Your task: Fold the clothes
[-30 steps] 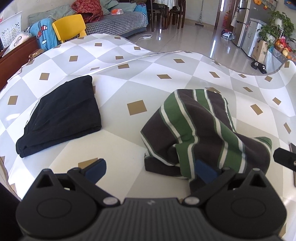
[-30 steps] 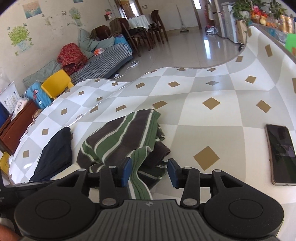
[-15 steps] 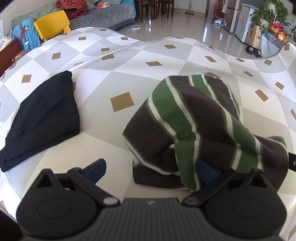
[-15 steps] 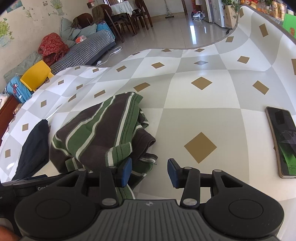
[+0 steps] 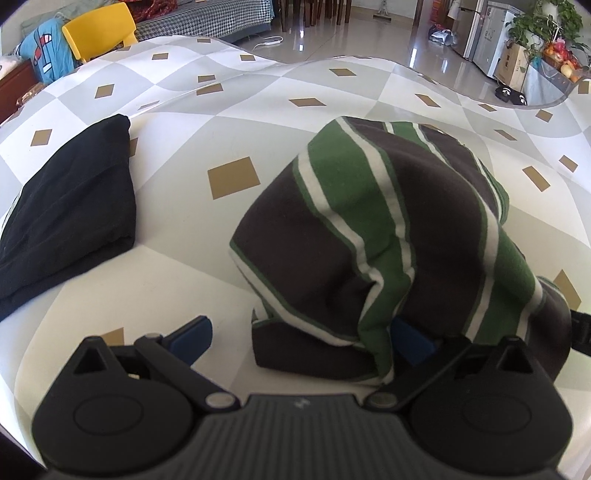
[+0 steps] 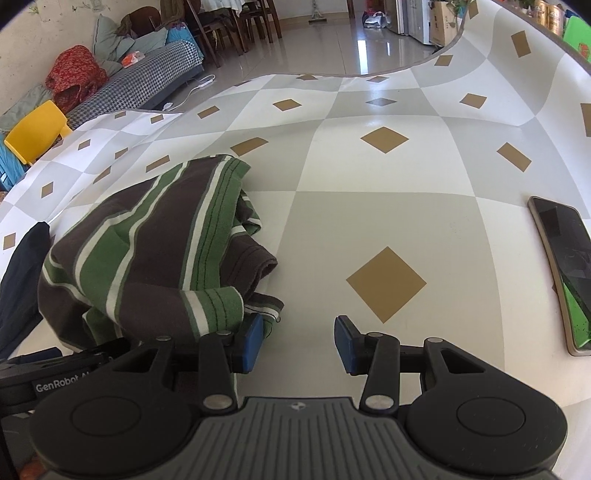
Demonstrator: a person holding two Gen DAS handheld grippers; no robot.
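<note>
From my left wrist cam, my left hand-held gripper (image 5: 301, 338) has its fingers spread wide apart; the right-side pad is tucked under a drooping fold of the striped shirt (image 5: 388, 229), the left pad sits out over bare worktop (image 5: 155, 291). Nothing is pinched between them. The shirt, brown with green and white stripes, is a loose bundled heap on the checkered cloth right in front of me, and a folded black garment (image 5: 70, 210) lies off to the left, apart from it. A yellow chair (image 5: 99, 27) shows past the far edge. Over on the right wrist cam, my right hand-held gripper (image 6: 299, 341) is also apart, with plain worktop showing between the blue pads. Its left pad sits right against the shirt's near hem, the rest of the heap spreading to the left. A phone (image 6: 565, 273) lies flat by the right edge, well apart from the shirt.
</note>
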